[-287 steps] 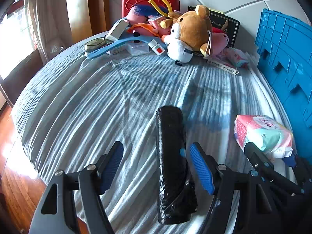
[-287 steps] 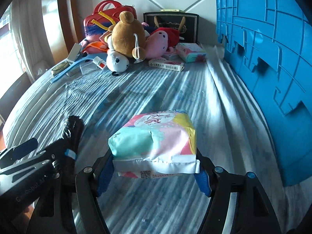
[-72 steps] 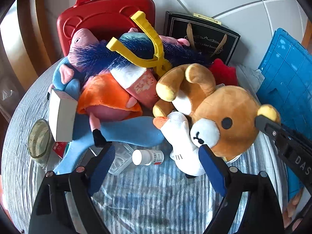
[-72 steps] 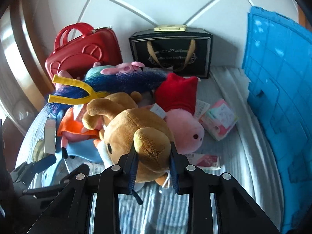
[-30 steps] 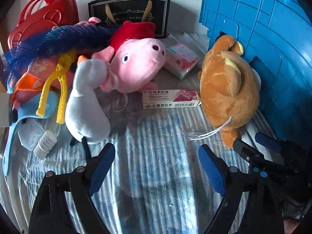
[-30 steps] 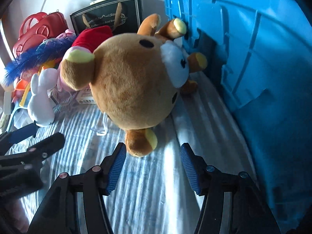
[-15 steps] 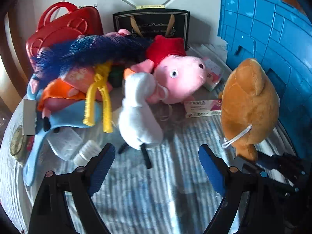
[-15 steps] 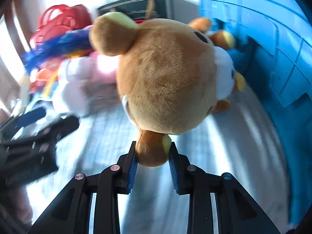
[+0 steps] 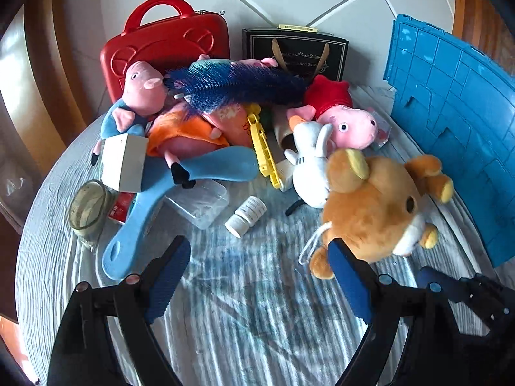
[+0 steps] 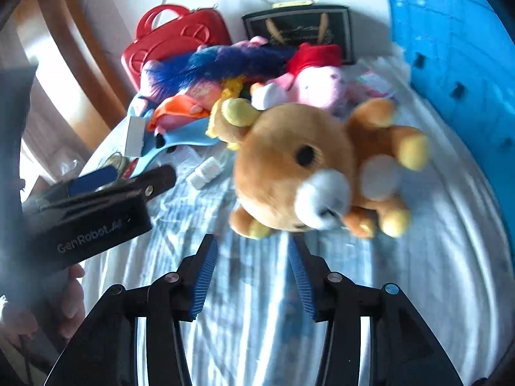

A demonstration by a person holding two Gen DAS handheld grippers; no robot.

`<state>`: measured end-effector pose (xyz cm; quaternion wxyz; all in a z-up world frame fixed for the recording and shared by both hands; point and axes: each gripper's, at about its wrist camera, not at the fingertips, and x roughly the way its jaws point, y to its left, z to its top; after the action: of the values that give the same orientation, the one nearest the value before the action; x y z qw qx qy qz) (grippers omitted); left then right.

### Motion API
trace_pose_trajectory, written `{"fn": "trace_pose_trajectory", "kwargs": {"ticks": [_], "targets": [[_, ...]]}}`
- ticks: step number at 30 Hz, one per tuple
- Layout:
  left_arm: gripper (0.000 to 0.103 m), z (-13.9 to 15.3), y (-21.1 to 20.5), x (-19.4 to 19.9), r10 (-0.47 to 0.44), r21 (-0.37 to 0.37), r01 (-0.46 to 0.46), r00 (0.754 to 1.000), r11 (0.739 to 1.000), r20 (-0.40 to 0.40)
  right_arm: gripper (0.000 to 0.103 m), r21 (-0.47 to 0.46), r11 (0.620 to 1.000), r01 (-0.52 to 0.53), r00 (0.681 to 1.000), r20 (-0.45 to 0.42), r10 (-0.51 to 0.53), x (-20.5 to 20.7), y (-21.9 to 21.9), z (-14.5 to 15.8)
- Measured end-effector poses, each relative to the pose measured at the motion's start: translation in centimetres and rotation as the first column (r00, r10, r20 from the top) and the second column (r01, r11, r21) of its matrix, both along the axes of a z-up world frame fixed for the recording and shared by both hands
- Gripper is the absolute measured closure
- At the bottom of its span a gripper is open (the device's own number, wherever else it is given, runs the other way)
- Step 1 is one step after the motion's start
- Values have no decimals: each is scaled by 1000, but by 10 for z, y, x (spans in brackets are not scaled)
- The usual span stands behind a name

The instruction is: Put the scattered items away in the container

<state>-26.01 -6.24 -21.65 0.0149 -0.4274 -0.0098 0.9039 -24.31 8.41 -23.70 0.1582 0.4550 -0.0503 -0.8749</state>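
A brown teddy bear (image 10: 289, 164) lies just beyond my right gripper (image 10: 252, 251), whose jaws stand apart and hold nothing; the view is motion-blurred. The bear also shows in the left wrist view (image 9: 376, 206), beside the blue crate (image 9: 457, 128). My left gripper (image 9: 260, 276) is wide open and empty above the striped cloth. Ahead of it lie a white pill bottle (image 9: 246, 215), a white plush duck (image 9: 310, 160), a pink pig plush (image 9: 347, 122), a blue shoehorn (image 9: 154, 206) and a yellow slingshot (image 9: 262, 148).
A red case (image 9: 164, 45) and a black gift bag (image 9: 294, 54) stand at the back by the wall. A clear plastic box (image 9: 199, 202), a tape roll (image 9: 87, 212) and a white carton (image 9: 124, 160) lie left. The blue crate wall (image 10: 457, 41) rises on the right.
My right gripper has opened and let go of the bear's foot; the bear has dropped away from the jaws. The left gripper has swung left toward the toy pile, still open.
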Motion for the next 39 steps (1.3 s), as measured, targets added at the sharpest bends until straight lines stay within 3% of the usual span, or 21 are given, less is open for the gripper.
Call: {"fn": "trace_pose_trajectory", "kwargs": {"ticks": [5, 12, 17, 22, 25, 27, 29, 30, 39], "targets": [[15, -17, 36, 13, 6, 14, -6, 1000, 1000, 18, 57, 33, 996, 79, 997, -16, -78, -1, 59, 1], [15, -59, 82, 8, -28, -21, 29, 999, 999, 33, 53, 22, 995, 93, 995, -38, -92, -15, 127, -15], [15, -84, 81, -14, -19, -57, 21, 999, 998, 30, 49, -9, 998, 69, 995, -78, -70, -31, 123, -31], [15, -99, 80, -30, -44, -55, 47, 998, 997, 45, 49, 4, 996, 91, 994, -57, -90, -55, 116, -57], [15, -100, 83, -36, -61, -53, 62, 998, 997, 31, 54, -5, 994, 113, 993, -44, -113, -66, 118, -67], [25, -99, 85, -38, -79, -34, 80, 997, 996, 23, 61, -12, 993, 115, 992, -51, -115, -71, 118, -68], [60, -95, 88, -39, -78, -38, 78, 997, 996, 7, 74, -16, 995, 100, 993, -54, -101, -75, 116, -68], [68, -93, 89, -39, -62, -60, 62, 998, 996, -4, 74, -4, 995, 100, 993, -63, -100, -76, 114, -67], [74, -45, 85, -26, -42, -44, 38, 993, 998, -110, 77, 11, 996, 90, 984, -156, -87, -68, 114, -29]]}}
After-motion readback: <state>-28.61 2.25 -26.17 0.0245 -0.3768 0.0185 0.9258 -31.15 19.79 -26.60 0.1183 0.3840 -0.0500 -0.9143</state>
